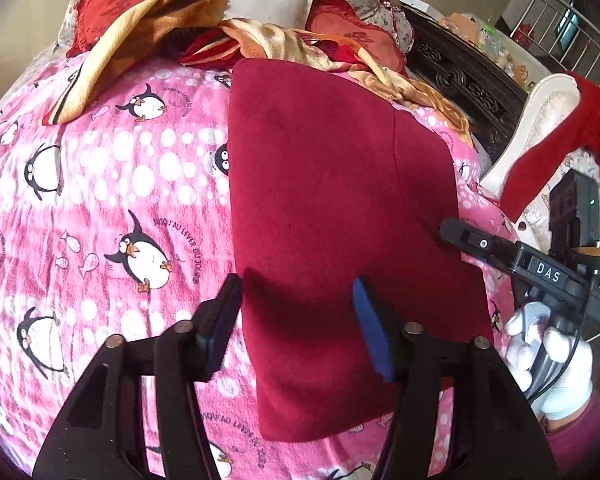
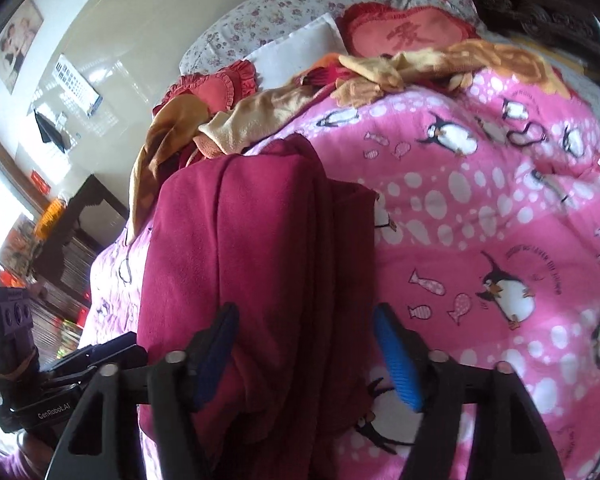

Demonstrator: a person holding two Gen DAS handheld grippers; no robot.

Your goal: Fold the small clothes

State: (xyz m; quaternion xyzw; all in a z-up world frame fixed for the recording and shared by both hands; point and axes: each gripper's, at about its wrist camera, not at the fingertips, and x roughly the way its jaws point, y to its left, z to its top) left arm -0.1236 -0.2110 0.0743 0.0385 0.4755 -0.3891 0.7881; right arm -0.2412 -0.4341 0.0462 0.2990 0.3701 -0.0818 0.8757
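A dark red folded garment (image 1: 340, 216) lies flat on the pink penguin blanket (image 1: 100, 208). My left gripper (image 1: 296, 320) is open above the garment's near left edge, holding nothing. My right gripper (image 1: 456, 236) shows at the garment's right edge, its tip on or just over the cloth. In the right wrist view the garment (image 2: 252, 248) lies between the open fingers of my right gripper (image 2: 304, 356), and the left gripper's body (image 2: 96, 356) shows at lower left. The blanket (image 2: 500, 220) spreads to the right.
A heap of orange, yellow and red cloths (image 1: 260, 36) and red pillows (image 1: 116, 4) lies at the far end of the bed. A dark carved headboard (image 1: 468, 80) and a chair with a red garment (image 1: 572, 140) stand to the right.
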